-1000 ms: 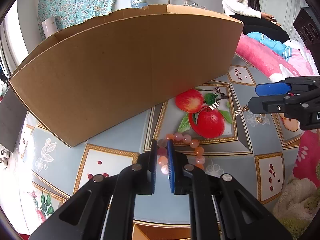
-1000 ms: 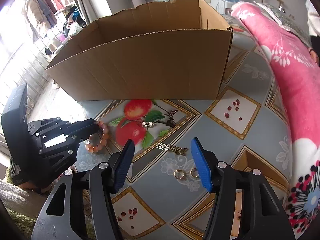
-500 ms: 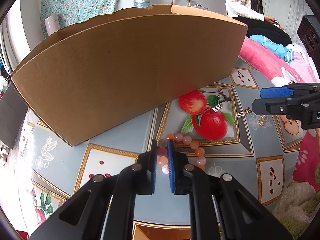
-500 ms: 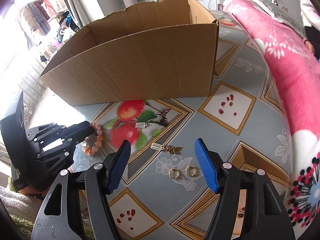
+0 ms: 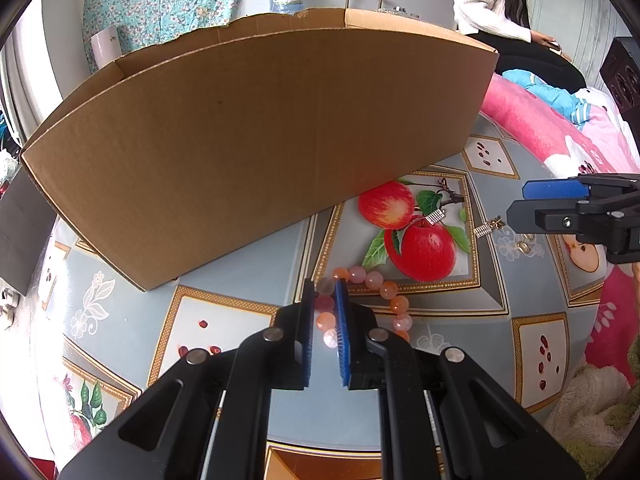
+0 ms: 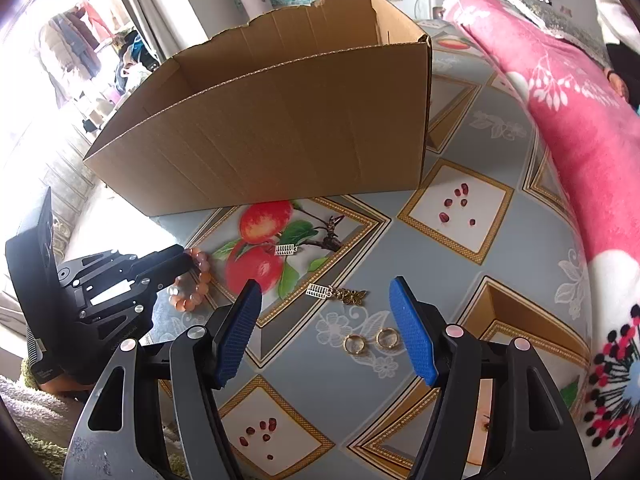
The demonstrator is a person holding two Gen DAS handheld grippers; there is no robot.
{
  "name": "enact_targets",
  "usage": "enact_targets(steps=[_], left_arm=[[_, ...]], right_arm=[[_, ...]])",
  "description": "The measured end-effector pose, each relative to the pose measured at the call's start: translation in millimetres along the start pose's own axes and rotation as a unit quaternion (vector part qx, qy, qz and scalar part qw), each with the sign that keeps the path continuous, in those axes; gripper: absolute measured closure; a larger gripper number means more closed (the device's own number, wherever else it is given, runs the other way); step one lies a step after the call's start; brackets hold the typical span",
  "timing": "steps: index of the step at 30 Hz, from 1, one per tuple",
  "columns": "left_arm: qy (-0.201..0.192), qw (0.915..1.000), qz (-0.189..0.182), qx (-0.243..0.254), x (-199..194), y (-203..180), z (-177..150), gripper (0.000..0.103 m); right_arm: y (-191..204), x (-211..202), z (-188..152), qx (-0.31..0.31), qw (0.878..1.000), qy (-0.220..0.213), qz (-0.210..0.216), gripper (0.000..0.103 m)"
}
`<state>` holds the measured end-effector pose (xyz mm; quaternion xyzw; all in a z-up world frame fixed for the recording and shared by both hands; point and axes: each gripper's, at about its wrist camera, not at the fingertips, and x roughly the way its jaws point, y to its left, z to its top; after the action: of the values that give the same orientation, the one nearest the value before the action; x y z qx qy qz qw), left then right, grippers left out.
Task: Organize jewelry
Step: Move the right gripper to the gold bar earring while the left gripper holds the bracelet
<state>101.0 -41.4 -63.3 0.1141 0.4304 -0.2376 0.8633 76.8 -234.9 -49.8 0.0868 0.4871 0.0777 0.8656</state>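
My left gripper (image 5: 325,292) is shut on an orange-pink bead bracelet (image 5: 376,282); the rest of the loop hangs or lies to its right over the patterned tablecloth. It also shows in the right wrist view (image 6: 191,282) at the left gripper (image 6: 186,258). My right gripper (image 6: 325,320) is open and empty above the cloth. Below it lie two gold rings (image 6: 354,345) and a gold leaf earring (image 6: 336,293). A second small earring (image 6: 286,249) lies on the printed apples. A large open cardboard box (image 6: 280,128) stands behind.
A pink blanket (image 6: 560,120) runs along the right side. A person in white (image 5: 492,4) sits beyond the box. The tablecloth (image 6: 460,248) has printed apples and pomegranate seeds. A fuzzy cloth (image 5: 592,408) lies at the near right edge.
Both grippers have risen a little, so the box interior shows more. The left stays shut on the bracelet, the right stays open.
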Motion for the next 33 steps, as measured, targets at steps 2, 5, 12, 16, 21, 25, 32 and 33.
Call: enact_targets(steps=[2,5,12,16,21,25,32,33], left_arm=[[0.000,1.0000,0.001,-0.001,0.3,0.0,0.0,0.093],[-0.001,1.0000,0.002,0.000,0.2,-0.3,-0.1,0.093],[-0.002,1.0000,0.004,0.005,0.0,-1.6,-0.8,0.093],[-0.002,1.0000,0.006,0.003,-0.6,-0.9,-2.0,0.093],[-0.002,1.0000,0.009,0.000,-1.4,0.7,-3.6,0.093],[0.000,0.9999,0.011,-0.001,-2.2,1.6,-4.5,0.093],[0.000,0.9999,0.013,-0.001,-2.6,2.0,-4.4,0.093],[0.000,0.9999,0.013,-0.001,-2.6,1.9,-4.4,0.093]], right_arm=[[0.3,0.6,0.1,0.000,1.000,0.000,0.000,0.040],[0.3,0.7,1.7,0.000,1.000,0.000,0.001,0.039],[2.3,-1.0,1.7,0.001,1.000,-0.006,0.001,0.040],[2.8,-1.9,0.3,0.004,1.000,-0.008,0.002,0.040],[1.8,-3.3,0.2,0.006,1.000,-0.011,0.002,0.040],[0.8,-2.7,0.6,0.008,1.000,-0.012,0.004,0.040],[-1.2,-1.0,1.1,0.010,1.000,-0.010,0.008,0.040],[-1.3,-0.8,1.0,0.010,1.000,-0.010,0.008,0.039]])
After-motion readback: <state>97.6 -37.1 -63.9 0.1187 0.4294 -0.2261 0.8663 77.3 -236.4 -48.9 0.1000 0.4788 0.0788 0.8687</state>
